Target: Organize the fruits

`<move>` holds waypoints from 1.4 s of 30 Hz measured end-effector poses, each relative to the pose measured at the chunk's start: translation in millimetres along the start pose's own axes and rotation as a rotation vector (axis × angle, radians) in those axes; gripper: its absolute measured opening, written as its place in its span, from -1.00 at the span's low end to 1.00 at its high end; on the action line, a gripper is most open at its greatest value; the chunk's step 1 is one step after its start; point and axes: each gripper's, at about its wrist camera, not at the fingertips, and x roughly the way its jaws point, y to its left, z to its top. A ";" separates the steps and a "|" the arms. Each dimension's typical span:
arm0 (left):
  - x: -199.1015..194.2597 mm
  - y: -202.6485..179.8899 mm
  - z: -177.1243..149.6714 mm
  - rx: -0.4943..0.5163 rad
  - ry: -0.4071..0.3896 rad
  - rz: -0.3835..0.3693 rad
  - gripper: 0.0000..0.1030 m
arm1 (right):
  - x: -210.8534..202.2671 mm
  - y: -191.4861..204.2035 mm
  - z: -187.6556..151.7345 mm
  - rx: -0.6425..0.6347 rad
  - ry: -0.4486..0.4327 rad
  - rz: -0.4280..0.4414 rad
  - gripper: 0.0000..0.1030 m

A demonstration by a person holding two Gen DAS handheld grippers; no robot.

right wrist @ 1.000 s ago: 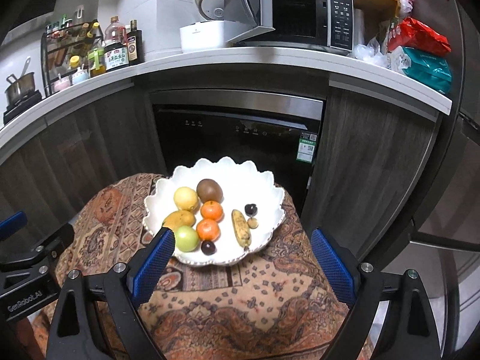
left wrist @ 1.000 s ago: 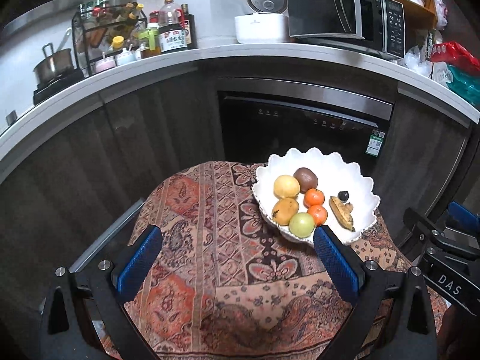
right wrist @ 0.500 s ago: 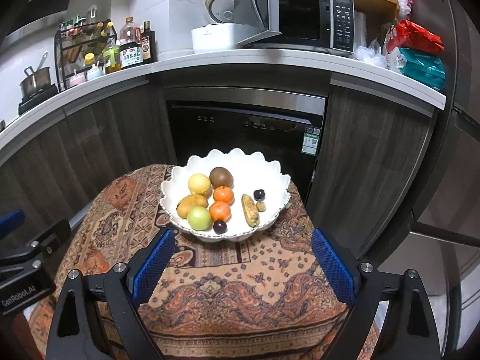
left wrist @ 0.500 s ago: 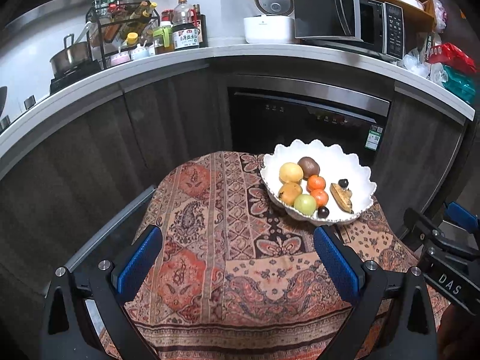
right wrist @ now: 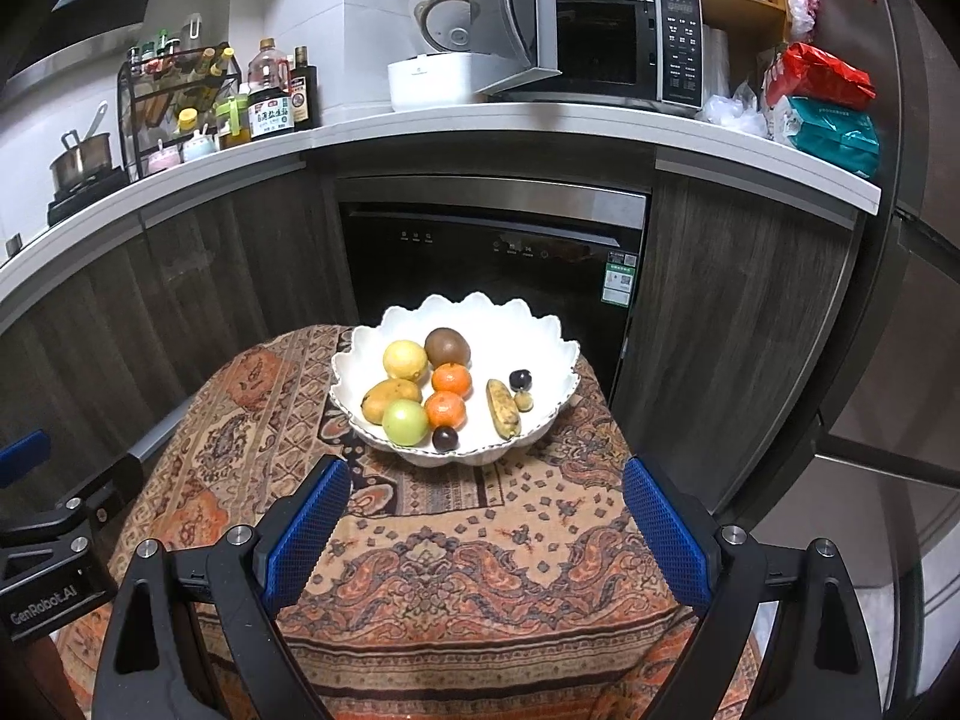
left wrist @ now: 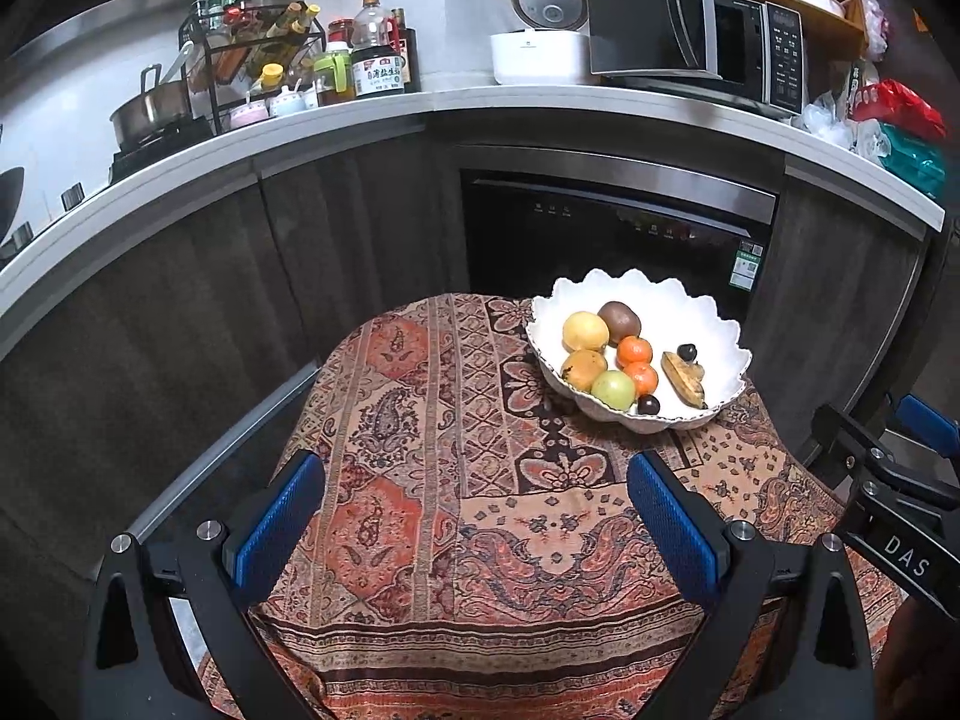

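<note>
A white scalloped bowl (left wrist: pixel 723 339) (right wrist: pixel 540 354) sits at the far right of a small table covered with a patterned cloth (left wrist: pixel 456 480) (right wrist: pixel 480 546). In it lie a lemon (right wrist: pixel 405 359), a kiwi (right wrist: pixel 447 346), two tangerines (right wrist: pixel 451 378), a mango (right wrist: pixel 389 398), a green apple (right wrist: pixel 405 421), a spotted banana (right wrist: pixel 503 408) and small dark fruits (right wrist: pixel 445 437). My left gripper (left wrist: pixel 474 522) hangs open over the cloth, well short of the bowl. My right gripper (right wrist: pixel 486 522) is open too, just in front of the bowl, nothing between its fingers.
Behind the table runs a dark cabinet front with a built-in dishwasher (right wrist: pixel 492 252). The white counter above holds a microwave with its door open (right wrist: pixel 594 45), a rice cooker (right wrist: pixel 441 69), bottles and a spice rack (left wrist: pixel 264 60), a pot (left wrist: pixel 150 111) and snack bags (right wrist: pixel 822 102).
Both grippers have drawn back and up from the bowl, which now looks smaller and farther away. Both stayed open. The fruits have not moved.
</note>
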 end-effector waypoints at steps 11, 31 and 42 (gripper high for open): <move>0.9 0.6 0.3 0.000 0.005 -0.008 0.99 | 1.3 -1.2 1.4 0.001 0.005 0.000 0.81; -3.0 0.8 1.7 0.001 -0.001 -0.007 0.99 | 1.7 -1.8 1.3 0.004 0.004 0.000 0.81; -3.8 -1.2 0.1 0.000 0.003 -0.003 0.99 | 1.2 -1.9 0.9 0.008 0.006 0.001 0.81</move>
